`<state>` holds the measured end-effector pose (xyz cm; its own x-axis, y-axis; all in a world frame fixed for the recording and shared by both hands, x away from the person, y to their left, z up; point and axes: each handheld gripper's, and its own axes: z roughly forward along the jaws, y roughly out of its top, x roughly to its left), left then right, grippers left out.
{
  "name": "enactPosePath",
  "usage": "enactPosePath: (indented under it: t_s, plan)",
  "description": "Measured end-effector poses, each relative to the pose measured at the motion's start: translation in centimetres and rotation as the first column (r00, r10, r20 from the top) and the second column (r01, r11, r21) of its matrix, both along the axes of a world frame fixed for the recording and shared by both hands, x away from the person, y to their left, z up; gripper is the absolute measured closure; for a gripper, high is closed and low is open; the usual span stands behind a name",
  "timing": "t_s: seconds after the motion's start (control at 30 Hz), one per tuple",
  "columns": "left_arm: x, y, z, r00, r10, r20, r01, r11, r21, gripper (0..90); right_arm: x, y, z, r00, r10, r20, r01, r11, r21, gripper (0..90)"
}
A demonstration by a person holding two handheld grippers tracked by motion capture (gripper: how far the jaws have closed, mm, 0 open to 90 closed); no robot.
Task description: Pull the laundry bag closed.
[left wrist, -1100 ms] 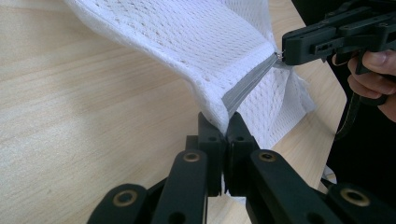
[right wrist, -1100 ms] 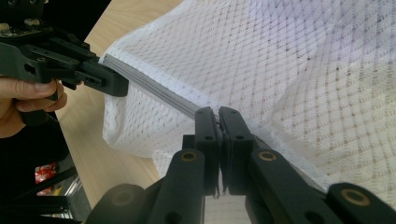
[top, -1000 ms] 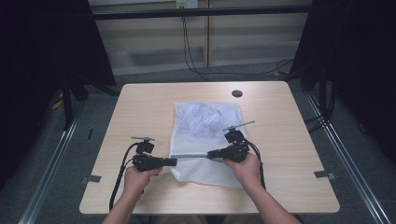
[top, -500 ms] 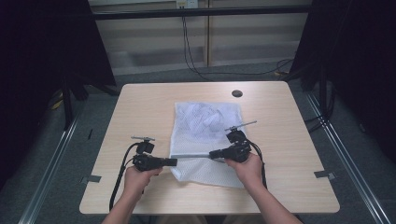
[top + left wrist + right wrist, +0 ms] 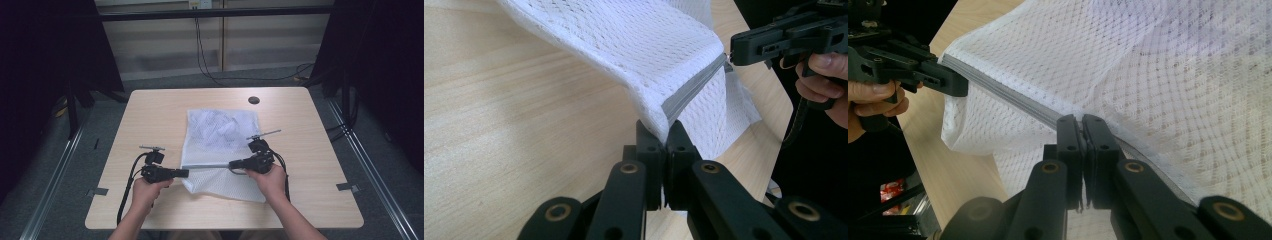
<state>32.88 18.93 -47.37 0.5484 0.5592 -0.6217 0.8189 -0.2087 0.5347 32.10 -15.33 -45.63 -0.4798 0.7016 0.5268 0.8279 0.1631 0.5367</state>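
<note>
I have the mesh bag [image 5: 222, 150] lying on the table [image 5: 310, 200], roughly in the middle, its far part flat on the wood and its near part raised where I hold it. My left gripper [image 5: 666, 137] is clamped on the bag's left edge, right at the end of the grey zipper [image 5: 691, 90], the jaws pressed together with mesh and tape pinched between them. My right gripper [image 5: 1082, 125] is clamped on the zipper line farther along, jaws together on the tape; I can't tell whether it has the slider itself or just the fabric beside it. The two grips sit well apart, so the zipper [image 5: 207, 165] runs as a taut straight band between them. I judge that this is the point of the hold: one end is anchored so the other can run along a stretched track instead of bunching the soft mesh. In the high view the left gripper [image 5: 184, 173] lies at the bag's near left corner and the right gripper [image 5: 233, 164] over its near middle, both pointing inward toward each other along the zipper.
</note>
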Motion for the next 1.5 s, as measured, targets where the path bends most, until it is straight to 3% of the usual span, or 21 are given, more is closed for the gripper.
enactPosePath:
  t_s: [1.03,1.13,1.5]
  plan:
    - [0.0,-0.1,-0.1,0.9999,-0.012,0.002,0.012,0.9999,0.005,88.1,-0.1,-1.2,0.0,0.9999,-0.009,0.004,0.009,0.9999,-0.006,87.0]
    - [0.0,0.1,0.0,1.0,-0.004,-0.009,0.004,1.0,-0.004,88.1,-0.1,-1.3,-0.1,0.9999,-0.01,0.002,0.01,0.9996,-0.028,87.0]
    - [0.0,0.0,0.0,1.0,-0.002,-0.008,0.002,1.0,-0.002,88.1,-0.3,-1.8,-0.1,0.9998,-0.019,0.004,0.019,0.9998,-0.01,87.0]
